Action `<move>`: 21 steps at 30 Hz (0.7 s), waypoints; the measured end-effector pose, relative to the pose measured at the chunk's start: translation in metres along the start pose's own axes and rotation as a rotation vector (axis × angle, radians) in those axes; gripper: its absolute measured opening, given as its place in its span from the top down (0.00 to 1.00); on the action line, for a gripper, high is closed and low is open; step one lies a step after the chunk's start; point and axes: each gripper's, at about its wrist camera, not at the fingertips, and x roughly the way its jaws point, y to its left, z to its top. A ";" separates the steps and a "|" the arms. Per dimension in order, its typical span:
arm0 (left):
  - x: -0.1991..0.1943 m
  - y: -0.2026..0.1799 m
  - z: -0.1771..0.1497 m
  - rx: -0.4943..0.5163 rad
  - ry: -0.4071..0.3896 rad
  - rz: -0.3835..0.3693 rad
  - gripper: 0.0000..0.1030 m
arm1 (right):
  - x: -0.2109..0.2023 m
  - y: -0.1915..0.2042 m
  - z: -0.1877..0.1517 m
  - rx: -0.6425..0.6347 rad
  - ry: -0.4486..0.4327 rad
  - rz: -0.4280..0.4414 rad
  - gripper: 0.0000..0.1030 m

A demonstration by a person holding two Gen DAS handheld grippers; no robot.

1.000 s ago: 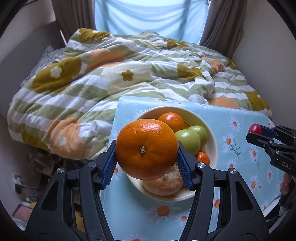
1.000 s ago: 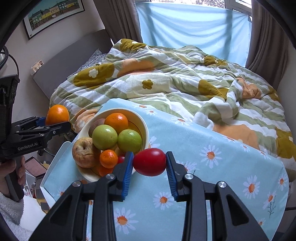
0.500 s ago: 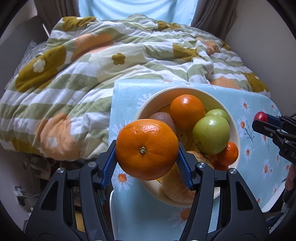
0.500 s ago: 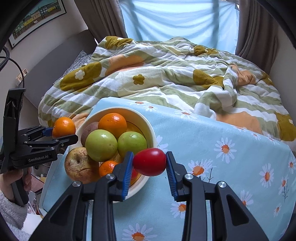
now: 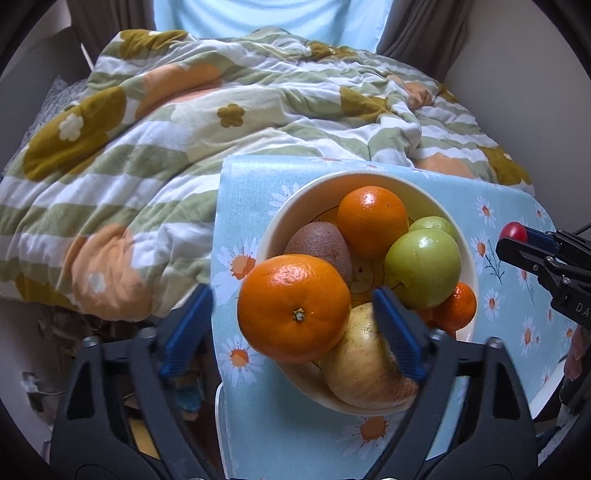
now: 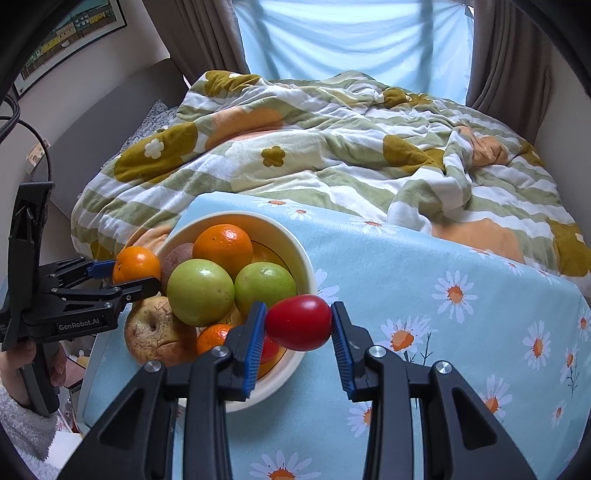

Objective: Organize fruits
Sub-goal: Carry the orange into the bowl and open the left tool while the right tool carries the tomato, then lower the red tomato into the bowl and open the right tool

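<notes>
Spreading wide, your left gripper (image 5: 291, 325) has just let go of the round orange mandarin (image 5: 293, 308), now on the cream bowl's (image 5: 295, 199) near rim. Your right gripper (image 6: 299, 325) clamps the small red tomato (image 6: 299, 323) beside the bowl; that one's left to place.

I am in a home bedroom: ahead lies a bed under a rumpled green-and-white striped quilt with mustard flowers (image 6: 332, 147), brown drapes (image 6: 506, 55) flank a pale blue window curtain (image 6: 351, 40), and what looks like a framed picture of colourful houses (image 6: 70, 33) hangs on the wall.
</notes>
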 end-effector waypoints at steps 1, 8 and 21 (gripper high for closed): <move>-0.002 -0.001 0.001 0.002 -0.007 -0.008 0.00 | 0.000 0.000 0.000 0.000 0.000 0.000 0.69; -0.020 0.000 0.003 -0.001 -0.028 0.012 0.00 | 0.001 0.003 0.006 -0.018 -0.002 0.008 0.69; -0.042 -0.008 -0.011 0.023 -0.043 0.015 0.00 | 0.024 0.009 0.044 -0.075 -0.003 0.061 0.69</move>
